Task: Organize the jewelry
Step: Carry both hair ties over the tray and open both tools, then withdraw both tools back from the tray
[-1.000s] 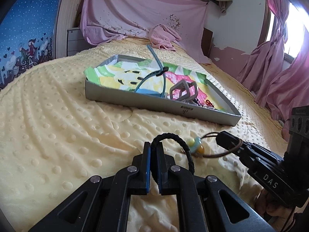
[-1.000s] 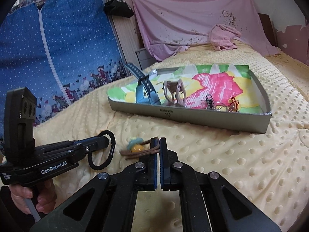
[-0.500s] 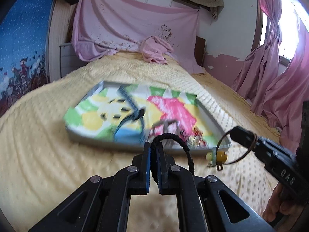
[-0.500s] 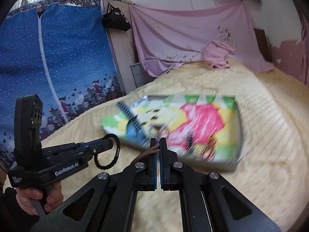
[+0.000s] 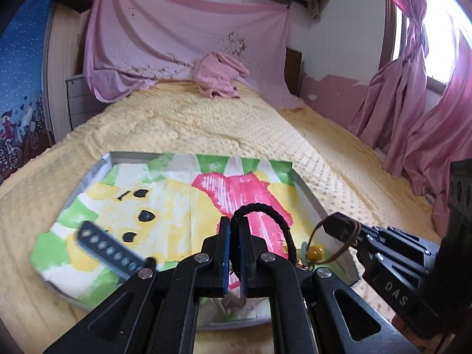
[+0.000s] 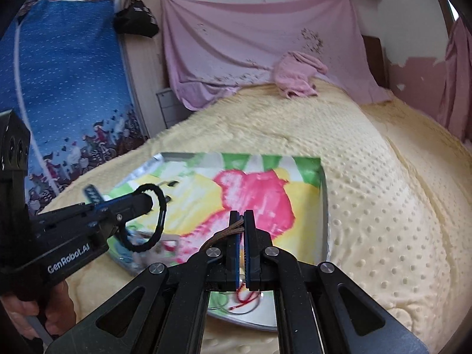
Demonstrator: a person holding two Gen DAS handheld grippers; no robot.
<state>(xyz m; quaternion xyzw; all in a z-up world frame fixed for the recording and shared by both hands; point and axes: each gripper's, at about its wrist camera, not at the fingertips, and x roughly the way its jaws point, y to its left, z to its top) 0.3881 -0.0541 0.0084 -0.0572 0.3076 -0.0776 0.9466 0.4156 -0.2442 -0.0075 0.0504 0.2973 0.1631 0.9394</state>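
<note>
I am holding a black braided cord bracelet pinched in my left gripper, its jaws closed tight on the cord, and the loop is arching up and over to the right of the fingers. My right gripper is likewise clamped shut on a thin brown cord bracelet. From its own camera I am seeing only a few brown strands trailing out to the left of the pads. The left camera is showing what that view hides: the brown loop hanging from the right gripper's tip, with a yellow bead and a pale blue bead dangling below it. Both pieces are hanging above the shallow grey metal tray lined with a pink, yellow and green painted sheet, which is lying on the yellow dotted bedspread. A dark perforated watch strap is lying in the tray's near left part. Only the right camera is showing a red thread and a thin wire hoop at the tray's near edge, and my left hand gripping the handle.
</note>
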